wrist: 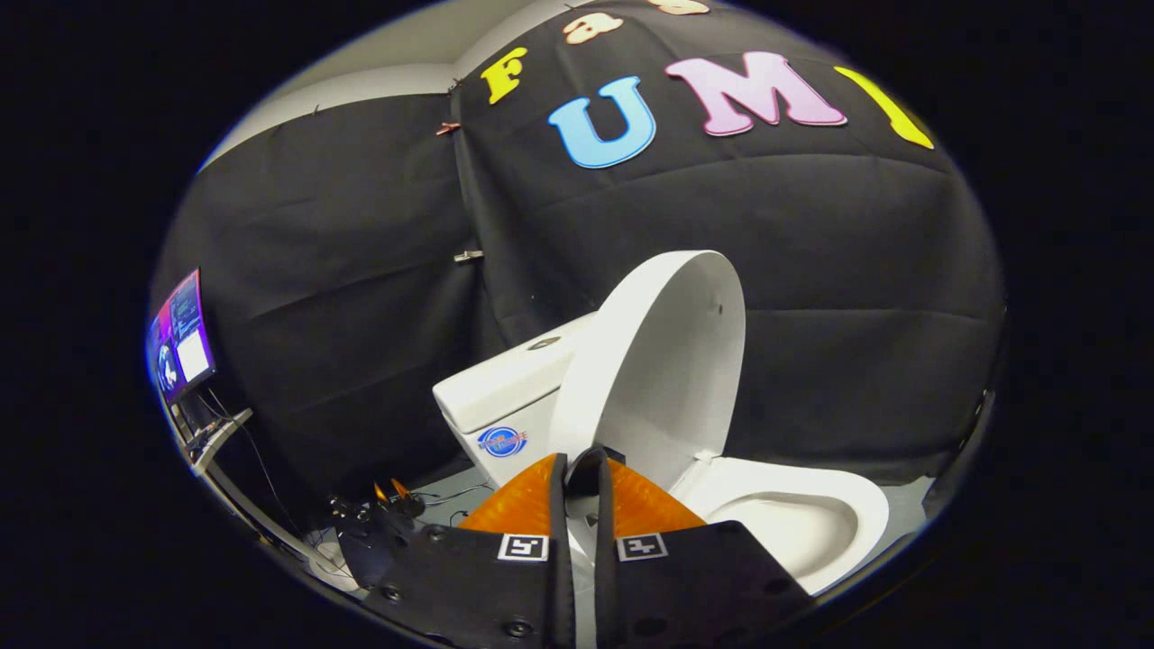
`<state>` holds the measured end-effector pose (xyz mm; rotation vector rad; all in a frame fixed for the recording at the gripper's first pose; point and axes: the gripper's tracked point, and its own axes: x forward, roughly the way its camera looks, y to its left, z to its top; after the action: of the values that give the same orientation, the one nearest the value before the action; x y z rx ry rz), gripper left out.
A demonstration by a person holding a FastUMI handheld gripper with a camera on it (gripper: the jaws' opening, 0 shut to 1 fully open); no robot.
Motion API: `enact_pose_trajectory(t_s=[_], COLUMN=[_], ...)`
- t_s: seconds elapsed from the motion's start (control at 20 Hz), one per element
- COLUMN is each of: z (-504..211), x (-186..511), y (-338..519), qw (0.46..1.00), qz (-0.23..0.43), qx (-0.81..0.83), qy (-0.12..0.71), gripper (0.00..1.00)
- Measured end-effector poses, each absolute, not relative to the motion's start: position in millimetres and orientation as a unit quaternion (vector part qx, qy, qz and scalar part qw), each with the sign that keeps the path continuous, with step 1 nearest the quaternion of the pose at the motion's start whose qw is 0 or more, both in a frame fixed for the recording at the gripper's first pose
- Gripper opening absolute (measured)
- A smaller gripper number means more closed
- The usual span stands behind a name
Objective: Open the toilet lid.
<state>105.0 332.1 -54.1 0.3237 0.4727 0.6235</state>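
A white toilet stands just ahead of my fingers. Its lid (667, 361) is raised upright and leans back toward the tank (500, 388). The seat (852, 500) lies down around the open bowl, to the right of the fingers. My gripper (584, 458) is shut, its fingertips meeting right at the lid's lower left edge near the hinge. Nothing shows clamped between the fingers; a thin white strip of the toilet shows through the slit lower down.
Black cloth walls close in behind and beside the toilet. To the left, a lit monitor (180, 335) sits on a stand (216, 437), with cables and small gear (383, 505) on the floor beside the tank.
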Motion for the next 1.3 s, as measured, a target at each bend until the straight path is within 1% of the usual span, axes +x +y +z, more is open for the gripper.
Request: enact_pose_trajectory(t_s=[0.45,0.65,0.7,0.75,0.8,0.9,0.95,1.1,1.3], z=[-51,-53,-54,-54,-56,-55,-48,-38,-17], x=[113,115,113,107,103,105,106,108,112], y=[404,424,425,432,436,437,436,430,405], qw=[0.908,0.912,0.913,0.909,0.907,0.912,0.913,0.919,0.932], qz=[0.335,0.332,0.332,0.343,0.348,0.346,0.347,0.343,0.322], qx=[0.104,0.077,0.071,0.073,0.068,0.06,0.062,0.053,0.064], qy=[0.229,0.229,0.227,0.223,0.228,0.212,0.206,0.185,0.156], gripper=[0.13,0.13,0.18,0.19,0.27,0.37,0.39,0.98,0.98])
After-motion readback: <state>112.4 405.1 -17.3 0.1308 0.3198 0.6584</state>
